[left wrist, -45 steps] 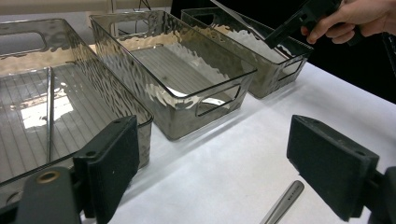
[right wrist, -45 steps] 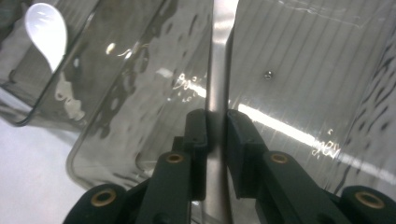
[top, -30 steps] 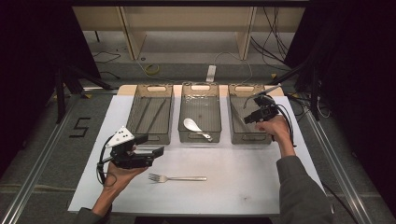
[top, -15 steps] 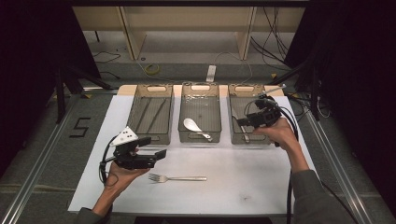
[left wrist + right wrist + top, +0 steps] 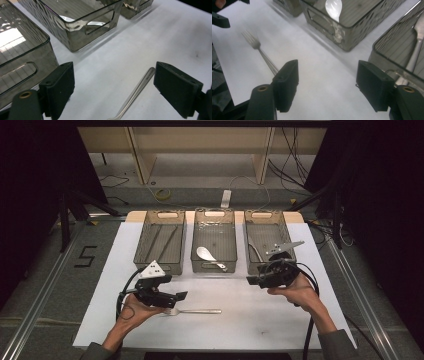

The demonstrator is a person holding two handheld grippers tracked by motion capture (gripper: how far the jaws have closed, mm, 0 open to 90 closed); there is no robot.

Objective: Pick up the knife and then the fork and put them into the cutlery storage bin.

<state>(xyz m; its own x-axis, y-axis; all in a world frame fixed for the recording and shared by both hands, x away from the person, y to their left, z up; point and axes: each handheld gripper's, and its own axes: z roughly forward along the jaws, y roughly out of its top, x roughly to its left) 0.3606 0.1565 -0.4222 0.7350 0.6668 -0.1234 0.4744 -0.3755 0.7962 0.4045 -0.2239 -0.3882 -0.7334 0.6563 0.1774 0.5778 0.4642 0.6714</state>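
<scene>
A silver fork [image 5: 192, 311] lies on the white table sheet in front of three smoky clear bins. In the left gripper view its handle [image 5: 136, 93] sits between my left gripper's [image 5: 113, 85] open jaws, untouched by either pad. That gripper [image 5: 177, 296] hovers just over the fork's tine end. My right gripper [image 5: 252, 280] is held in front of the right bin [image 5: 267, 232]. Its jaws have just been opening and stand open [image 5: 327, 85] over bare sheet with nothing between them. The fork [image 5: 259, 53] lies off to their left.
The middle bin [image 5: 214, 227] holds a white spoon [image 5: 206, 254]. The left bin [image 5: 160, 255] holds long thin utensils. A metal utensil [image 5: 255, 252] lies in the right bin. The sheet's edges drop to a dark frame and floor.
My right gripper has come back from over the right bin to the sheet in front of it, and its jaws have spread. My left gripper has edged right toward the fork.
</scene>
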